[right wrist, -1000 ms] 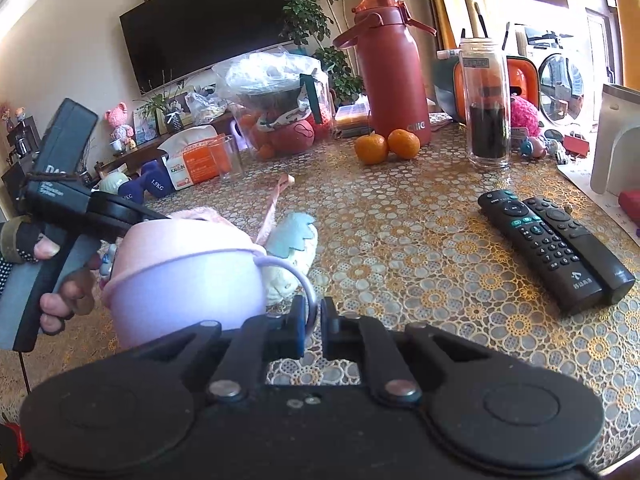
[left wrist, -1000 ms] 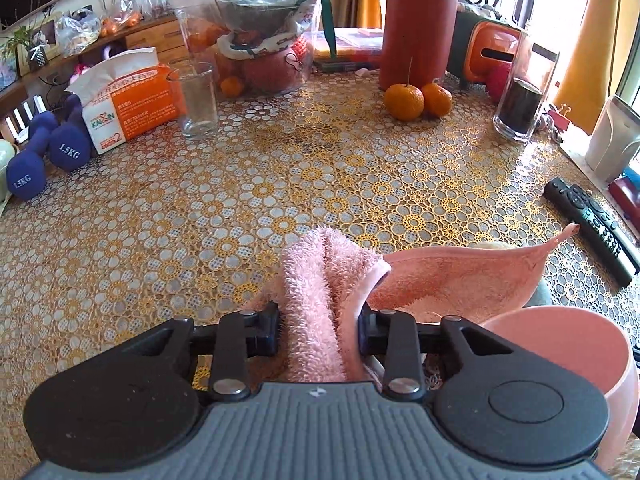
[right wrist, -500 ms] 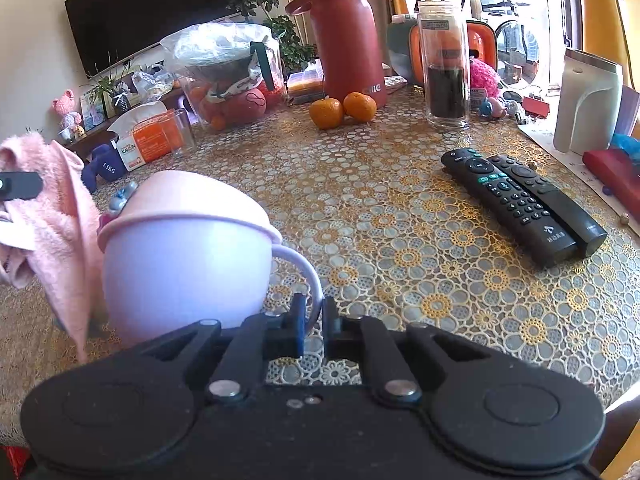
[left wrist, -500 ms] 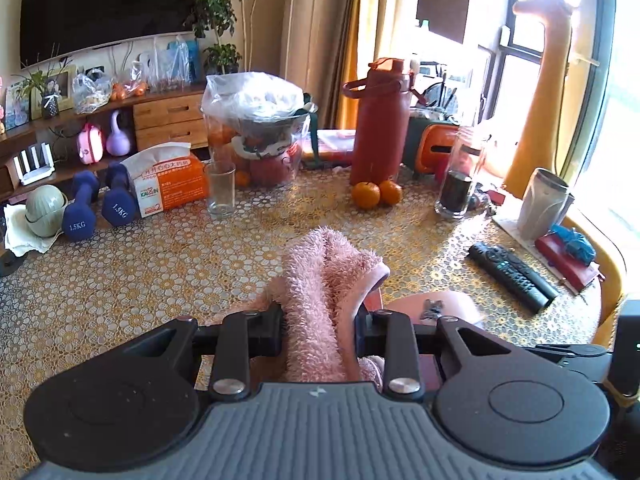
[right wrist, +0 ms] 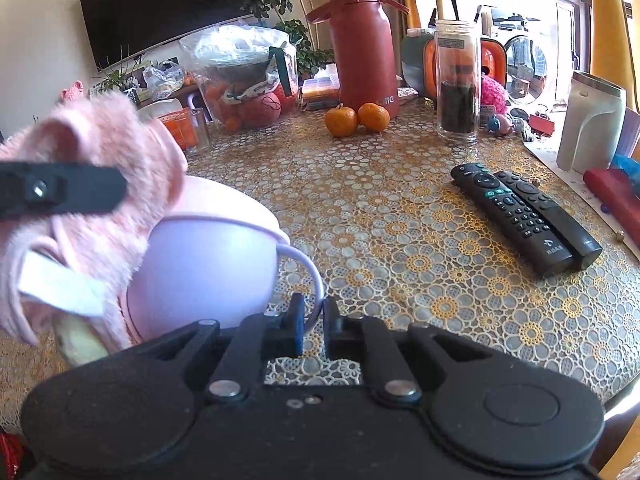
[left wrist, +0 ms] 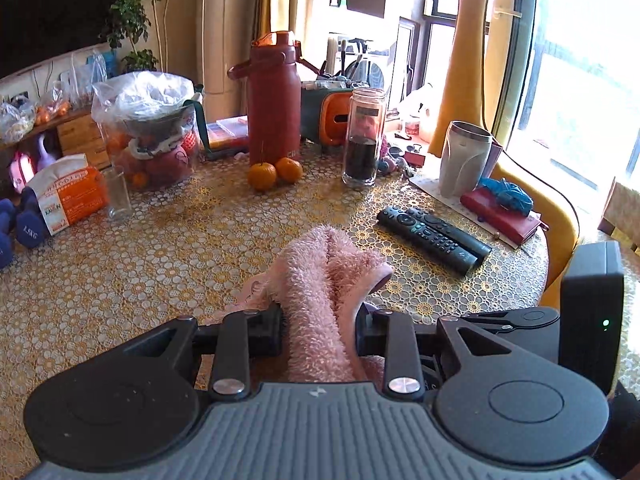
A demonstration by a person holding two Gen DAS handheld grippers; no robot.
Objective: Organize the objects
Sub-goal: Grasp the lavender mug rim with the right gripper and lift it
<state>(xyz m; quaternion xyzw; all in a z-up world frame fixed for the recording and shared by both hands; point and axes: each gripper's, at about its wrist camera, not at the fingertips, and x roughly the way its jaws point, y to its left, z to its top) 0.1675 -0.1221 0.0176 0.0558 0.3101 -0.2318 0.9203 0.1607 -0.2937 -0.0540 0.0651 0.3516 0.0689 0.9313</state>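
My left gripper (left wrist: 318, 330) is shut on a fluffy pink towel (left wrist: 320, 280) and holds it lifted above the table. In the right wrist view the towel (right wrist: 104, 184) hangs at the left, over and beside a pink cup (right wrist: 204, 264), with a left finger (right wrist: 60, 192) across it. My right gripper (right wrist: 310, 320) is shut on the cup's thin handle (right wrist: 308, 268); the cup rests on the table. A pale object (right wrist: 78, 344) lies partly hidden under the towel.
Two black remotes (right wrist: 524, 220) lie to the right. Further back stand a red thermos (right wrist: 366, 40), two oranges (right wrist: 356, 120), a glass jar (right wrist: 458, 80), a bagged fruit basket (right wrist: 244, 76), a drinking glass (left wrist: 118, 196), a tissue pack (left wrist: 68, 196) and dumbbells (left wrist: 24, 224). The table edge (left wrist: 532, 280) is at right.
My left gripper has lifted the pink towel off the table and carried it up and right, over the cup. My right gripper keeps hold of the cup handle.
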